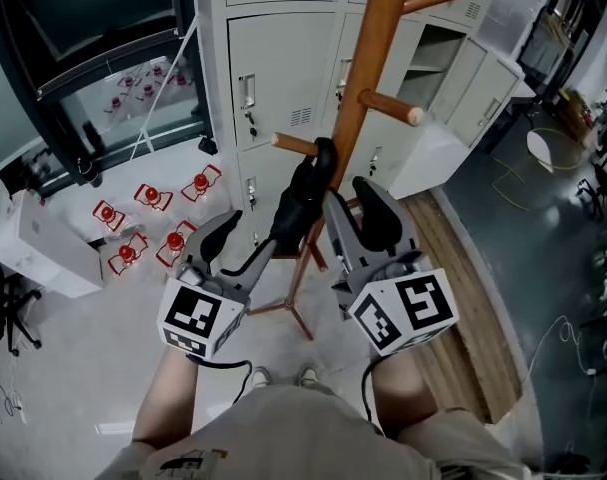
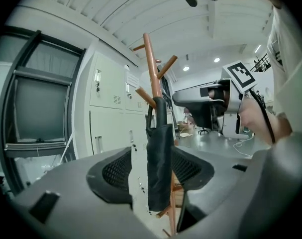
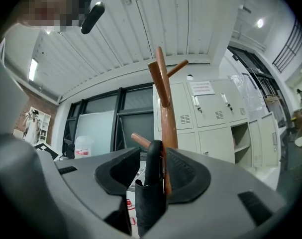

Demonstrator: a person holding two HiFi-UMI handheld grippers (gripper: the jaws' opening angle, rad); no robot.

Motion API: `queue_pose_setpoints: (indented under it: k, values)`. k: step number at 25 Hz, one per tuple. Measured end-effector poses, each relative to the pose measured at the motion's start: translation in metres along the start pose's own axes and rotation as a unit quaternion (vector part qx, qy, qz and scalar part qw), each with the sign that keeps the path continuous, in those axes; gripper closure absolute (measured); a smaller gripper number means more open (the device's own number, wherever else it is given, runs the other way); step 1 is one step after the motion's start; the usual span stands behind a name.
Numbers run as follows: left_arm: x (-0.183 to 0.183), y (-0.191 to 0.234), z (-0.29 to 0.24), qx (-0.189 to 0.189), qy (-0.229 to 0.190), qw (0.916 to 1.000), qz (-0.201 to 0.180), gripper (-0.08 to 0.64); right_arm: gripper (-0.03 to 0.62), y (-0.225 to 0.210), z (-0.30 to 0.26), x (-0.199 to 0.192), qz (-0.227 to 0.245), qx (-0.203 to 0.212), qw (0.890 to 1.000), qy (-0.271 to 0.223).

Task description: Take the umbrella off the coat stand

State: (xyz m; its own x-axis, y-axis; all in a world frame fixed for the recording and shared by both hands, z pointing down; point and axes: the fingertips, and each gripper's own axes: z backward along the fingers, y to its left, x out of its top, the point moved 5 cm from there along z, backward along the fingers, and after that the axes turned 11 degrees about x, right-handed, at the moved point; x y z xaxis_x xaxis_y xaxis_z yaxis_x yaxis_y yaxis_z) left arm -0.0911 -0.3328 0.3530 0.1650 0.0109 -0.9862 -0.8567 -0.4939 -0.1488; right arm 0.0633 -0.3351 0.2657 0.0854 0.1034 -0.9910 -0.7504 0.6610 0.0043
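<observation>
Black umbrella (image 1: pixel 301 200) hangs by its hooked handle on a low peg (image 1: pixel 293 144) of the wooden coat stand (image 1: pixel 368 58). Left gripper (image 1: pixel 248 240) and right gripper (image 1: pixel 353 206) flank it, fingers (image 2: pixel 116 171) released (nothing clamped yet), prob. lining up a grip. Gripper views show the slack beside it; head view shows the peg hook-up.

The umbrella (image 1: pixel 301 203) hangs on the coat stand (image 1: pixel 358 88), before the lockers (image 1: pixel 273 58).
</observation>
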Motion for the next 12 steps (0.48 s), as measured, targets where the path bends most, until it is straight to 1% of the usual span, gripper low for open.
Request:
queue_pose_setpoints:
  k: [3, 7, 10, 12]
  values:
    - [-0.007, 0.005, -0.012, -0.012, -0.003, 0.9999, -0.002, 0.314, 0.426, -0.001, -0.008, -0.005, 0.000, 0.003, 1.000, 0.010]
    - [-0.015, 0.009, -0.027, -0.021, -0.017, 0.9996, 0.004, 0.313, 0.408, -0.002, -0.017, -0.013, -0.005, 0.003, 1.000, 0.017]
    - [-0.025, 0.007, -0.037, -0.051, -0.018, 0.9984, 0.015, 0.305, 0.405, -0.002, -0.024, -0.018, -0.011, 0.007, 1.000, 0.019]
    - [-0.032, 0.005, -0.042, -0.076, -0.026, 0.9963, 0.031, 0.287, 0.403, -0.002, -0.026, -0.023, -0.009, 0.008, 1.000, 0.027]
